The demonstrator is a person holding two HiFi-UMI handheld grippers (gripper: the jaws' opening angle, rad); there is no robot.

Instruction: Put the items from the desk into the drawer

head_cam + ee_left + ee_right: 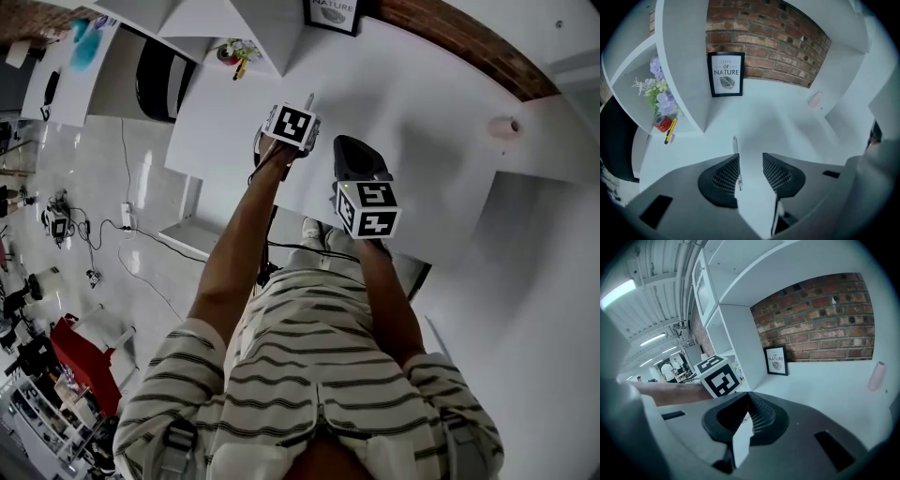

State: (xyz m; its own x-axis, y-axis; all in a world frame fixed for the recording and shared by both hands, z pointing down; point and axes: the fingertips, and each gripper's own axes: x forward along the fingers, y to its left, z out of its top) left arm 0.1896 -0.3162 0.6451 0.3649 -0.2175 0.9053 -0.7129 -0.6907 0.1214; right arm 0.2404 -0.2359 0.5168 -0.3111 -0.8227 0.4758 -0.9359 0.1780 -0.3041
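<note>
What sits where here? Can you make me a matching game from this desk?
1 framed print
2 red tape roll
3 slim pen
4 pink object

a in the shelf nook by the flowers
b at the left gripper's open fingers
c against the brick wall
d alone on the desk, right side

Pairs: 1-c, 2-a, 3-b, 4-d

We see a white desk (787,117) beneath a red brick wall (764,33); left of the black-framed print (726,74), purple flowers (663,101) and red tape (662,123) (a yellow pen (670,131) beside).
</note>
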